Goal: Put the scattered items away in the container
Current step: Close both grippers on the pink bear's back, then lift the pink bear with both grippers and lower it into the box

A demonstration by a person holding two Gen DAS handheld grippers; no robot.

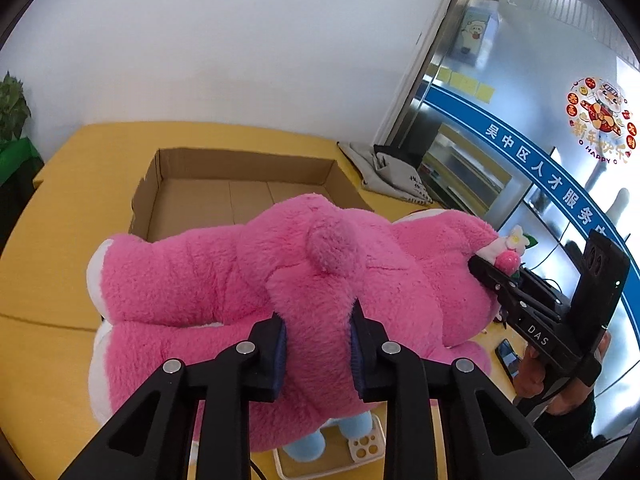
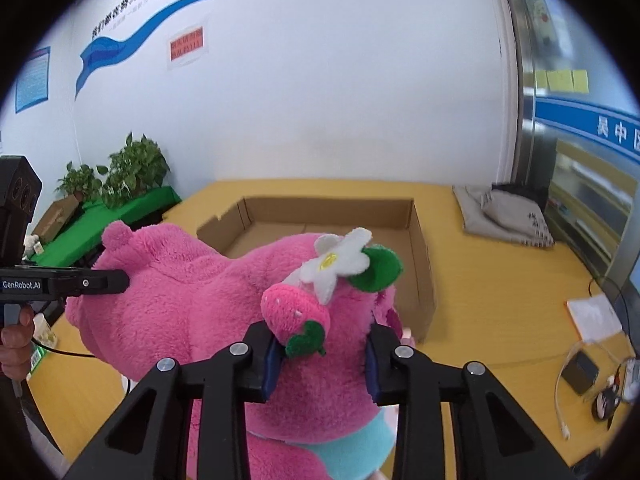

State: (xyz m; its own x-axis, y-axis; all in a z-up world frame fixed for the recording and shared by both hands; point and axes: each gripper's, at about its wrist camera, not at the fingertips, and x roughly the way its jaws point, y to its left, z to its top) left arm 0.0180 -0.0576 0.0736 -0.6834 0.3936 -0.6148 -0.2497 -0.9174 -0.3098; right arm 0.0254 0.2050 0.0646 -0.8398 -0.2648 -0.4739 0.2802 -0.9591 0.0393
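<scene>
**A:** Where is the toy?

**B:** The big fluffy pink plush bear [image 1: 304, 280] hangs between the two grippers, off the yellow tabletop [image 1: 60, 240] and in front of the shallow open brown cardboard box [image 1: 240, 176], which sits at about twelve o'clock from both cameras. In the left wrist view the bear covers the box's near edge.

**A:** How is the left gripper placed?

**B:** The left gripper [image 1: 318, 352] points forward and downward, its black fingers clenched on a fold of pink fur at the bear's rump, just below the small round tail [image 1: 334, 246]. The blue pads [image 1: 281, 354] press into the pile on both sides.

**A:** And the right one?

**B:** The right gripper [image 2: 320, 364] is likewise tilted down, squeezing the bear's head, beneath the plush strawberry [image 2: 296, 312] and the white felt flower with a green leaf [image 2: 340, 266]. From the left camera it shows at three o'clock, with a hand [image 1: 532, 376] wrapped round its handle.

**A:** Anything under the bear?

**B:** A light blue plush shape [image 1: 308, 444] and a white tray [image 1: 360, 446] at six o'clock, though I cannot tell what they are, being mostly hidden.

**A:** Beyond that?

**B:** A folded grey cloth bag [image 2: 508, 216] lies at two o'clock on the table, a dark phone [image 2: 580, 370] with white cables at four o'clock, and green potted plants [image 2: 132, 168] at ten o'clock against the white wall [image 2: 320, 100].
</scene>
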